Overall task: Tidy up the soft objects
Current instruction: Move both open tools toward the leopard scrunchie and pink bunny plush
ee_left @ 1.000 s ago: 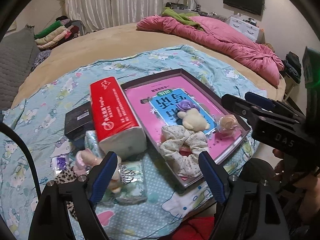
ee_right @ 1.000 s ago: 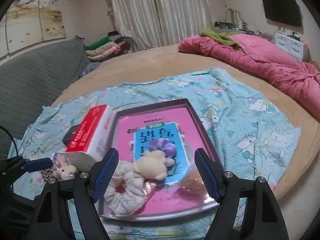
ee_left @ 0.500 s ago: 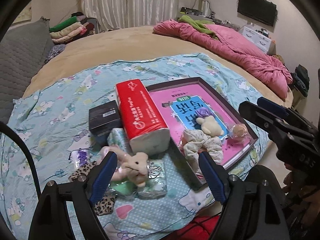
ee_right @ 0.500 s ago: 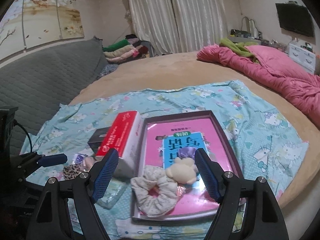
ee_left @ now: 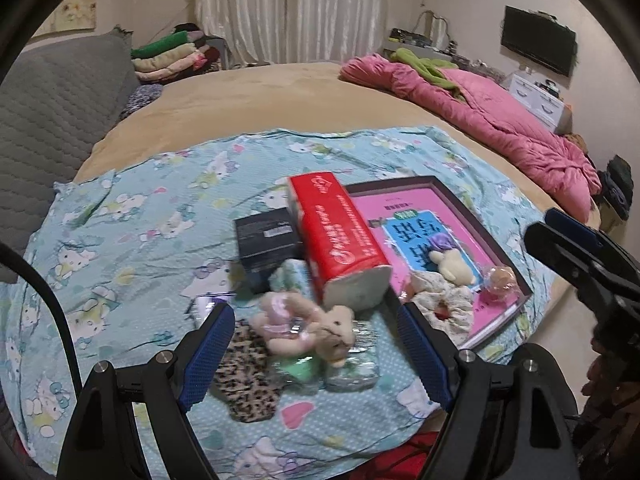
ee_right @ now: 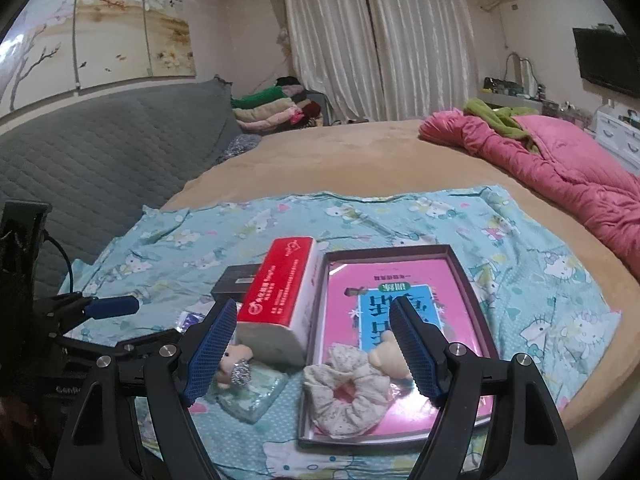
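Left tool [ee_left: 316, 344]: fingers spread wide, gripping nothing — it hangs over the bed's blue sheet [ee_left: 132, 248].
Plush bunny [ee_left: 308, 322]: just ahead of the left tool, between its fingers, lying on foil packets [ee_left: 352, 364].
Leopard-print cloth [ee_left: 248, 372]: near the left finger.
Red tissue pack [ee_left: 340, 240]: beyond the bunny, beside the tray [ee_right: 464, 276].
Right tool [ee_right: 310, 344]: spread apart, empty — above the tray's near end.
Scrunchie [ee_right: 348, 388]: in the tray, between the right tool's fingers, with a cream plush [ee_right: 386, 358] touching it.

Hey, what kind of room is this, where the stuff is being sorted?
Most likely a home bedroom: a large bed with a rumpled pink quilt, long curtains behind it, and a wall-mounted TV above a white dresser.
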